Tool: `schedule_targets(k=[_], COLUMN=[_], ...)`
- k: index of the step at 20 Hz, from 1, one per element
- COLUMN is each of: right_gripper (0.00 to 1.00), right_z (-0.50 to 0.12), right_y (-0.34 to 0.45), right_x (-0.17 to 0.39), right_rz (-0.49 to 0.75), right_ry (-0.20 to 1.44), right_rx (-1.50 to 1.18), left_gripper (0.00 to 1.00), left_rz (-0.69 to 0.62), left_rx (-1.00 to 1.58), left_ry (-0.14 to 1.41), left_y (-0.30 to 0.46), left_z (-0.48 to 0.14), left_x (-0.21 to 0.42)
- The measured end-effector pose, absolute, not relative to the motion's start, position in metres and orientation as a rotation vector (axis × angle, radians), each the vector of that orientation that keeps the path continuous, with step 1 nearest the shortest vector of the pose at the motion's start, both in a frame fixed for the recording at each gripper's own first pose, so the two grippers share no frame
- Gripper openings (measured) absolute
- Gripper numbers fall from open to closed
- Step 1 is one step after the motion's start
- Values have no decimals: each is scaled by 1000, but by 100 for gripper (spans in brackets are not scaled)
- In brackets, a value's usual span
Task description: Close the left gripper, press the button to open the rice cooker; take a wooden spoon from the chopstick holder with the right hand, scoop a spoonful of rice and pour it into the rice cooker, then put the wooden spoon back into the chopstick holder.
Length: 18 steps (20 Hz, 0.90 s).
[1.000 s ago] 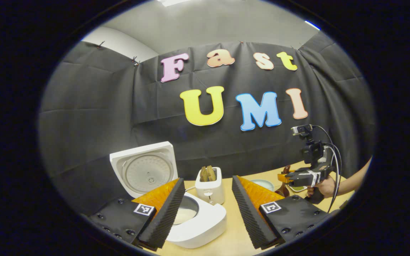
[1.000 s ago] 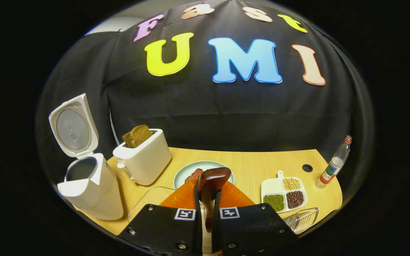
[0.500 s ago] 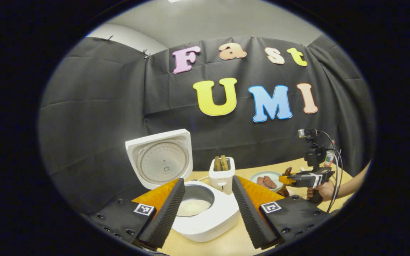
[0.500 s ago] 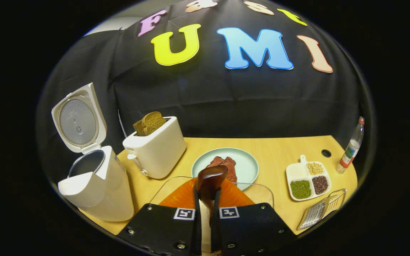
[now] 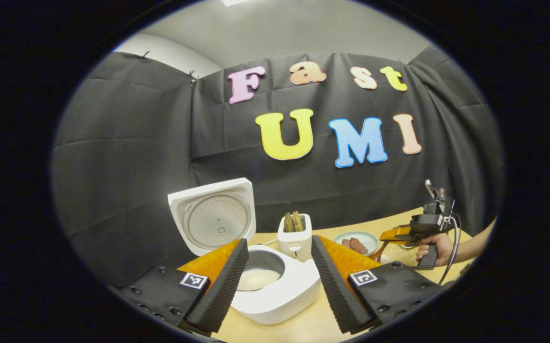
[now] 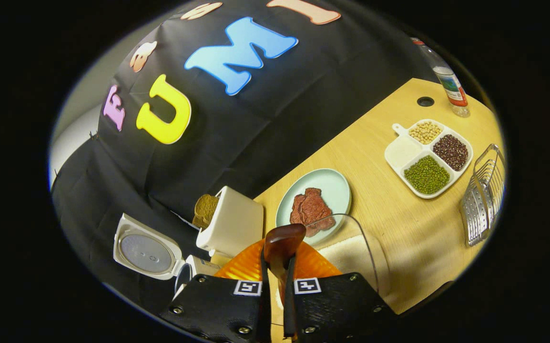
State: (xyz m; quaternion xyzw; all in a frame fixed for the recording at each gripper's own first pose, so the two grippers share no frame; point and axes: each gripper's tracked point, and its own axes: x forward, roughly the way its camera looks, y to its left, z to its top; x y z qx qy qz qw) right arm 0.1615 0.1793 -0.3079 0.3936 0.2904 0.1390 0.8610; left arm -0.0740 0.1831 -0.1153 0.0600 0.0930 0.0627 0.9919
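- 1 white rice cooker (image 5: 275, 297) w/ square lid (image 5: 213, 214) up, pale rice in the pot; in left gripper view it sits between the 2 fingers of the left gripper (image 5: 275, 281), which are wide apart, gripping nothing.
- 1 dark brown wooden spoon (image 6: 282, 245) clamped between the 2 fingers of the right gripper (image 6: 276, 281), fingers nearly together on the handle; bowl end sticks up, handle lower part hidden btwn fingers.
- 1 clear glass bowl of white rice (image 6: 351, 252) just under/beside the spoon, near edge cut off by the gripper.
- 1 white toaster (image 6: 232, 226) w/ brown bread in slot; left gripper view shows 2 slices.
- 1 pale green round plate (image 6: 334, 190) w/ red meat; can't tell how many pieces.
- 1 white 4-compartment tray (image 6: 401, 152): beige beans, dark red beans, green beans, 1 section looks white.
- 1 wire metal rack (image 6: 482, 200), partly cut off at edge.
- 1 clear bottle w/ red cap (image 6: 449, 85), top hard to make out.
- All on 1 light wooden table (image 6: 399, 228).
- Left gripper view: a hand (image 5: 434, 245) holds the right gripper, far right.
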Motion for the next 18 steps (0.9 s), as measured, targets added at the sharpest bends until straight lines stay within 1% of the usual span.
schedule_targets(k=[1,2,7,11,12,13,14,15,18], right_gripper=[10,10,10,10,10,10,10,10,10], right_z=[-302,-295,-258,-225,-217,-209,-203,-198,-181], right_y=[172,163,118,93,90,87,85,83,86], right_x=[161,162,160,149,146,143,140,137,129], right_rz=[288,280,222,223,227,231,233,230,242], right_ry=[597,583,481,413,398,381,370,362,342], right_rx=[857,900,1154,1180,1184,1188,1195,1199,1202], left_gripper=[88,93,93,93,88,88,93,88,88], left_rz=[123,122,132,99,91,80,71,65,49], left_rx=[117,115,80,53,52,43,30,19,18], left_ry=[185,185,161,145,143,140,137,137,147], left_y=[181,182,182,177,177,178,176,177,179], left_z=[-115,-115,-104,-98,-97,-94,-94,-93,-96], left_x=[-73,-74,-70,-62,-60,-57,-56,-55,-52])
